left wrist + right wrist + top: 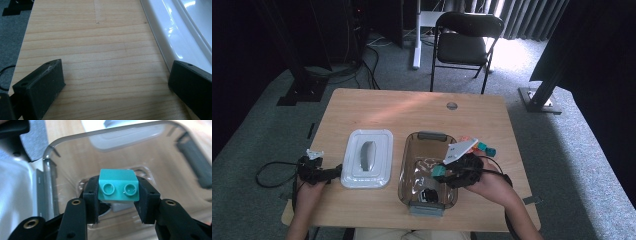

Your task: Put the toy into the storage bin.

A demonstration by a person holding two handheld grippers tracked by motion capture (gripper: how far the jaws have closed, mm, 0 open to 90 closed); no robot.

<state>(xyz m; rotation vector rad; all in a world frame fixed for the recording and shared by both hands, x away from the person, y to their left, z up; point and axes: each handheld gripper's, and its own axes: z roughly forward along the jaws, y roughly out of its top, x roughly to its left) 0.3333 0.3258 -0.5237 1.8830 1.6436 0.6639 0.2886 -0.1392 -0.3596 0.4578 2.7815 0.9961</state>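
A teal two-stud brick sits clamped between my right gripper's black jaws, studs facing the camera. In the high view that right gripper holds the teal brick over the inside of a clear plastic container. The container's rim curves around behind the brick. My left gripper rests at the table's left front, beside a white lid. Its jaws stand wide apart around bare wood in the left gripper view, with the white lid's edge by the right jaw.
A few loose bricks, orange and teal, lie on the table just right of the container. A small dark object lies in the container's near end. A black chair stands beyond the table's far edge.
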